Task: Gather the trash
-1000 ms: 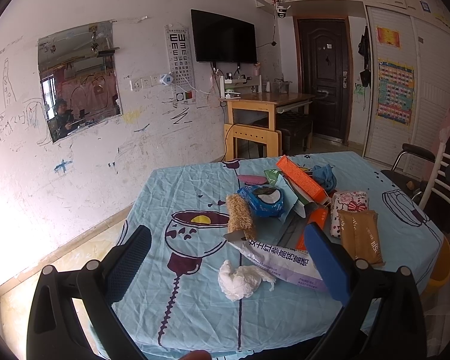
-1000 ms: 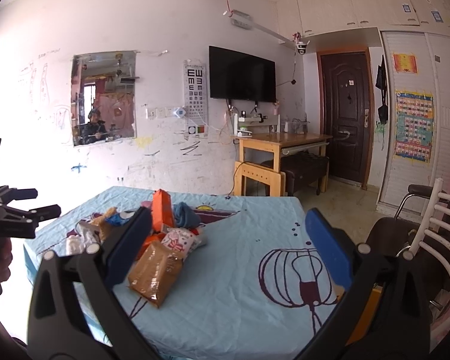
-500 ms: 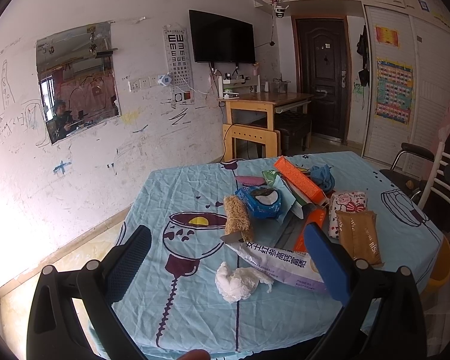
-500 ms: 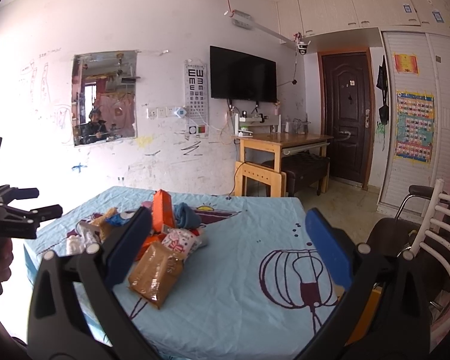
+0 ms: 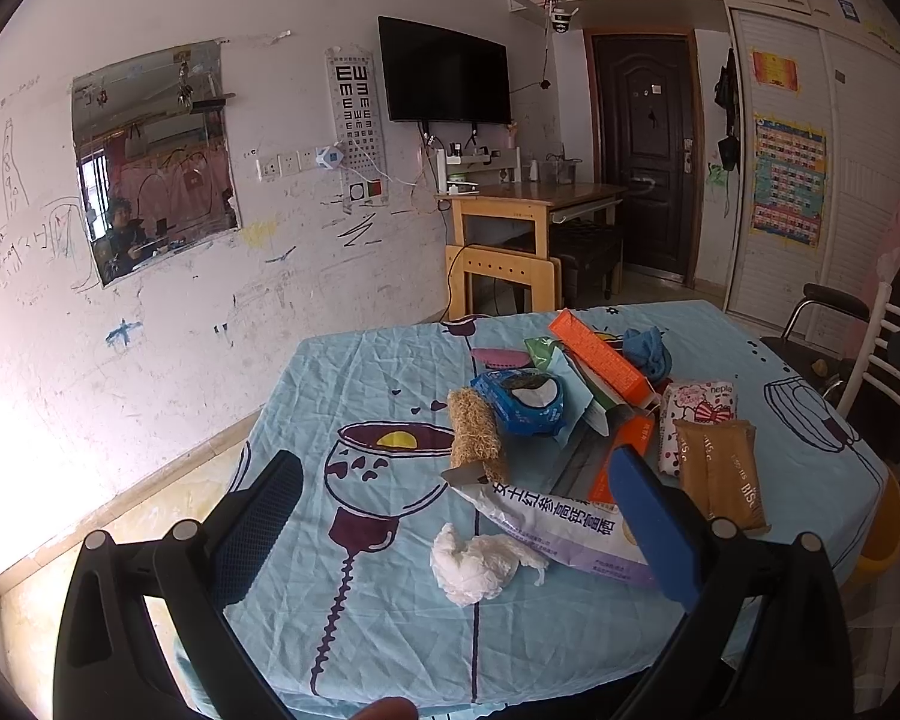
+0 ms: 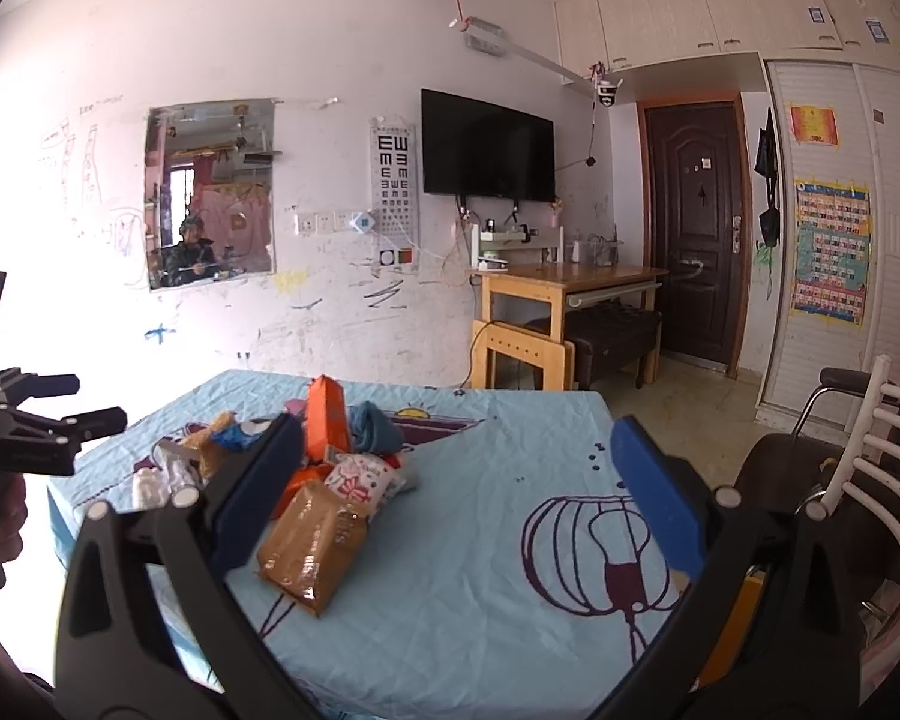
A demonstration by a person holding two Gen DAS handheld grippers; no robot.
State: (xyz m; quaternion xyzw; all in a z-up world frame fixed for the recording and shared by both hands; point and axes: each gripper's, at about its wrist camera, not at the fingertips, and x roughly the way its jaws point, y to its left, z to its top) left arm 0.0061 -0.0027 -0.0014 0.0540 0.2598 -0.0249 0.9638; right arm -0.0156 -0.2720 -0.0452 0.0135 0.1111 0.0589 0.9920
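Both tongs, left [image 5: 456, 531] and right [image 6: 459, 489], agape above table [image 5: 354, 372] edge

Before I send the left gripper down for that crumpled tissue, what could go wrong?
The left gripper is open above the crumpled tissue, which touches the white and purple bag; closing wide may pinch both. The wrinkled tablecloth could snag in the fingers. Farther back, the orange box leans on the pile and may slide if bumped.
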